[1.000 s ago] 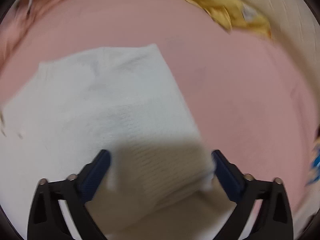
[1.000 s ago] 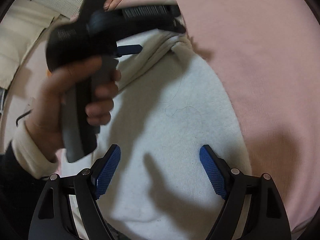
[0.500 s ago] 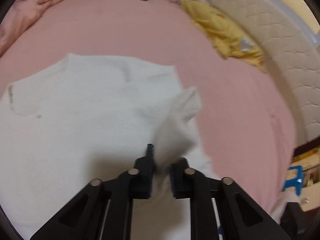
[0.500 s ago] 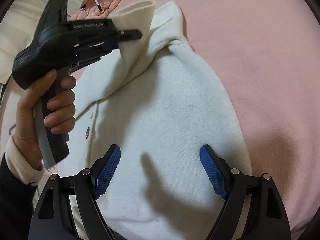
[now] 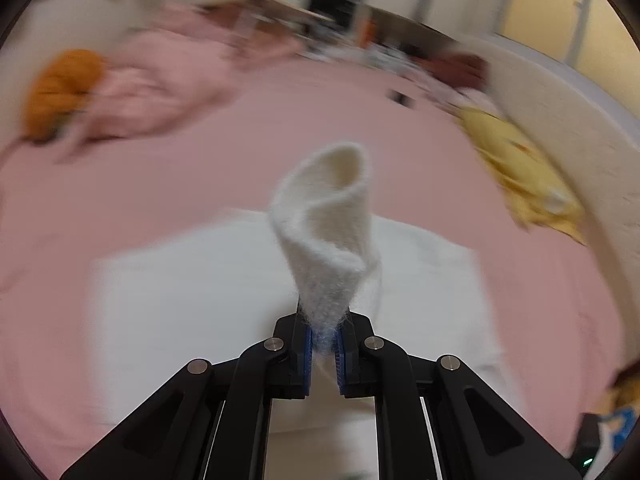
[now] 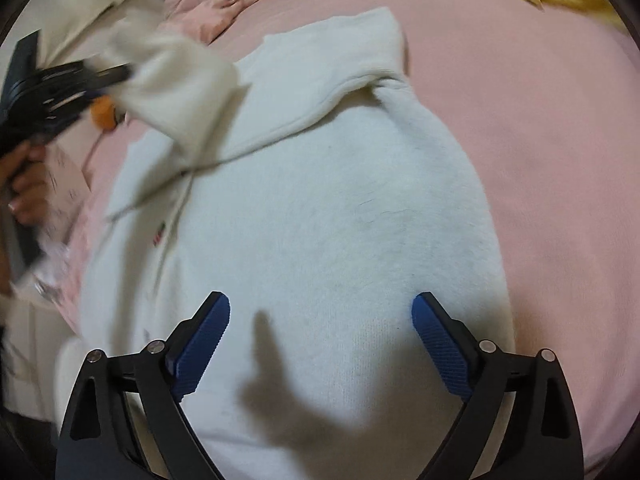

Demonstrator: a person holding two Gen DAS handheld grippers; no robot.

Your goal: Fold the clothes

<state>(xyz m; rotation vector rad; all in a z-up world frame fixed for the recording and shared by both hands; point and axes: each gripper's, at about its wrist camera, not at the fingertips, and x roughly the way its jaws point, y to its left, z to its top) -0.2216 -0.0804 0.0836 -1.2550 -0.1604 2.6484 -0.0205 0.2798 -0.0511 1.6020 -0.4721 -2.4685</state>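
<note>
A white fleece sweater point(image 6: 320, 208) lies spread on a pink bed sheet point(image 6: 540, 120). My left gripper point(image 5: 324, 350) is shut on the cuff of the sweater's sleeve point(image 5: 328, 232) and holds it lifted above the body of the sweater point(image 5: 192, 292). In the right wrist view the left gripper point(image 6: 108, 76) is at the upper left with the raised sleeve point(image 6: 176, 80) stretched from it. My right gripper point(image 6: 320, 344) is open and empty, hovering over the lower part of the sweater.
A yellow garment point(image 5: 520, 168) lies at the right by a cream quilted headboard point(image 5: 568, 120). Pink clothes point(image 5: 152, 92) and an orange item point(image 5: 60, 88) lie at the far left. A small dark object point(image 5: 400, 98) rests on the sheet further back.
My left gripper closed on the sleeve cuff and lifted it up and to the left across the sweater. My right gripper stayed open in place.
</note>
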